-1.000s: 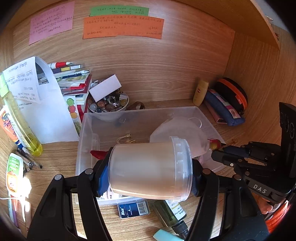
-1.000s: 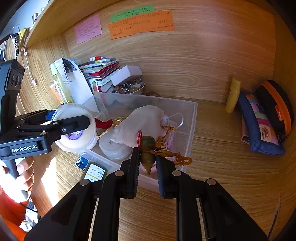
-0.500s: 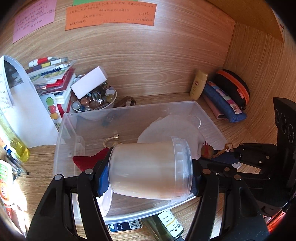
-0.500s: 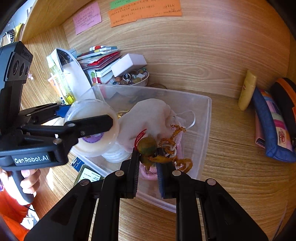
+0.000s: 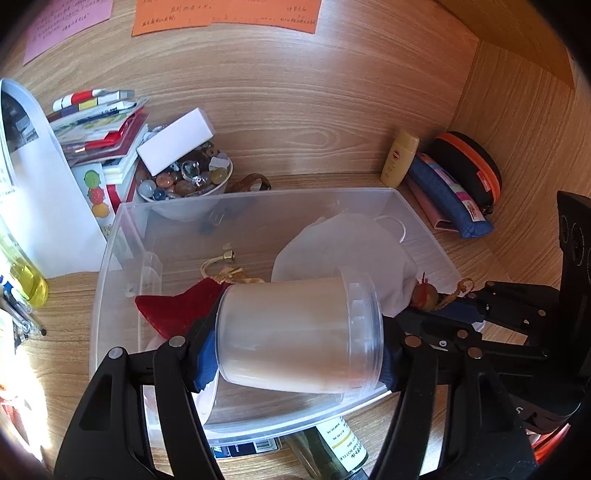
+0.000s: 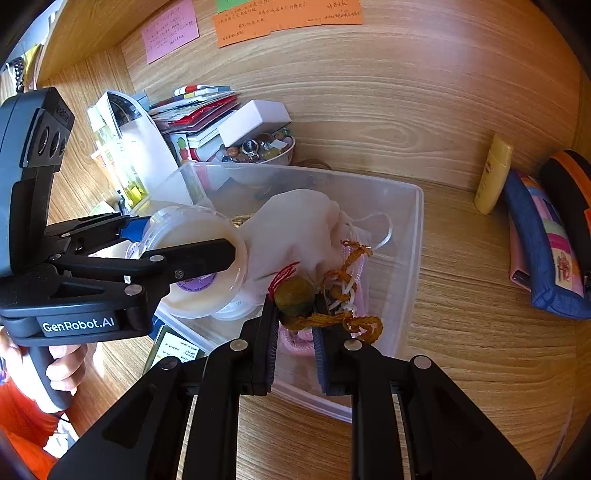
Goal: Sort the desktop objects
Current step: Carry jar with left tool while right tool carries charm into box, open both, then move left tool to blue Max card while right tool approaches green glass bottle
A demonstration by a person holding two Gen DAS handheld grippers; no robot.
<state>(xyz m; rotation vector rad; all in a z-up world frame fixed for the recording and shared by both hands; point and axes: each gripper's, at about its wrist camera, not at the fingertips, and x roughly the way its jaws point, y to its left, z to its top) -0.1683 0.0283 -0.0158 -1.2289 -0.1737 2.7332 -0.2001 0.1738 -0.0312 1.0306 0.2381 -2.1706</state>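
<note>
Above the clear bin: left tongs clamping a tub, right tongs pinching a tasselled bead.

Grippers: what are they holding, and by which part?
The left hand-held gripper clamps a plastic tub end to end, lid against one finger and base against the other. The right hand-held gripper pinches a bead charm at its bead.

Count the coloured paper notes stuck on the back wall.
3, in the right wrist view: a pink note at left, a green note cut off by the top edge, and an orange note below it. More may be out of frame.
</note>
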